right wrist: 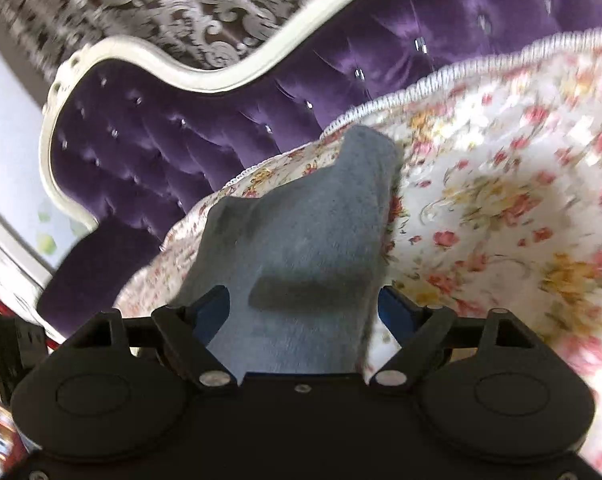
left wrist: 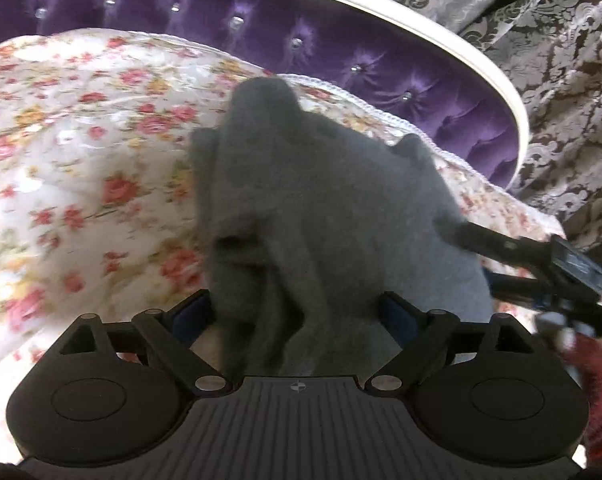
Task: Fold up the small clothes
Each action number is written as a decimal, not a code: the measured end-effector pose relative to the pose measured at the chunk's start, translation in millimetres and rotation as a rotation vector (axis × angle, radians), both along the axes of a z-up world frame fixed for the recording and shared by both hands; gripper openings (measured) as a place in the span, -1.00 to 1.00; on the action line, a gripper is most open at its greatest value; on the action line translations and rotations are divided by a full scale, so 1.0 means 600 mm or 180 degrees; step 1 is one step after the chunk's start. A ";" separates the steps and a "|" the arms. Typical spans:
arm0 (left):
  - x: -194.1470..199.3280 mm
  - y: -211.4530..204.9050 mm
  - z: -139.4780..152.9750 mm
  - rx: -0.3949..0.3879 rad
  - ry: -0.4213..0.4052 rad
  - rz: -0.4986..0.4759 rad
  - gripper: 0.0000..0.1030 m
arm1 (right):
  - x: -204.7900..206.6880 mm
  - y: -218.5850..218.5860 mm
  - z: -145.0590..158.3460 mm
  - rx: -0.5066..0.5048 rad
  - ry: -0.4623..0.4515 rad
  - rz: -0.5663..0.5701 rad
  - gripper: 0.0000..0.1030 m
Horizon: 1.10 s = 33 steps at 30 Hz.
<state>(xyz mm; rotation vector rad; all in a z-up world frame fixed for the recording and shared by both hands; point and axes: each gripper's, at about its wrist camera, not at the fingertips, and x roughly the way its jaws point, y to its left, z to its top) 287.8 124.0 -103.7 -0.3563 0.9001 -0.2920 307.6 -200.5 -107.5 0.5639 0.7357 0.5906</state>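
In the left wrist view, a grey garment (left wrist: 321,208) is lying bunched on a floral cover (left wrist: 81,168), filling the centre of the frame and running down between the fingers of the left gripper (left wrist: 303,312). Those fingers are standing spread wide, with the blue pads (left wrist: 199,308) clear of the cloth on both sides. At the right edge, the right gripper (left wrist: 541,264) is reaching in, its dark fingers touching the garment's right border. A purple tufted headboard (left wrist: 341,40) is curving across the top, with patterned curtain (left wrist: 561,60) in the upper right.

In the right wrist view, the garment (right wrist: 301,224) is rising from bottom centre toward mid-frame, lying on the cover (right wrist: 501,200). The right gripper (right wrist: 303,312) is sitting with fingers spread; cloth is lying between them, unpinched. The headboard (right wrist: 181,140) is filling the upper left.
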 end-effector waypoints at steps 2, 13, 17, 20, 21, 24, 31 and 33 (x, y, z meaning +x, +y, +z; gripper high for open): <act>0.011 -0.005 -0.004 -0.0062 0.0000 -0.0019 0.87 | 0.021 0.006 -0.016 0.0157 0.0101 0.0049 0.67; 0.005 0.018 -0.029 -0.0915 0.0263 -0.0016 -0.44 | 0.045 0.022 -0.031 0.0292 0.0148 0.0184 0.02; -0.026 0.013 -0.017 -0.1026 0.0314 -0.0073 -0.48 | 0.021 0.014 -0.028 0.0271 0.0235 0.0110 -0.08; -0.073 0.006 0.000 -0.1138 0.0371 -0.0173 -0.49 | -0.008 0.013 -0.006 0.0152 0.0291 0.0078 -0.08; -0.089 0.001 0.005 -0.1135 0.0377 -0.0211 -0.49 | -0.019 0.012 0.002 0.0098 0.0321 0.0074 -0.08; -0.152 -0.017 0.014 -0.1168 0.0428 -0.0356 -0.49 | -0.068 0.003 0.022 -0.0010 0.0369 0.0114 -0.08; -0.312 -0.058 0.018 -0.1041 0.0420 -0.0509 -0.48 | -0.231 -0.026 0.033 -0.0166 0.0508 0.0149 -0.08; -0.355 -0.063 0.015 -0.0958 0.0379 -0.0501 -0.48 | -0.276 -0.032 0.031 -0.0150 0.0531 0.0125 -0.07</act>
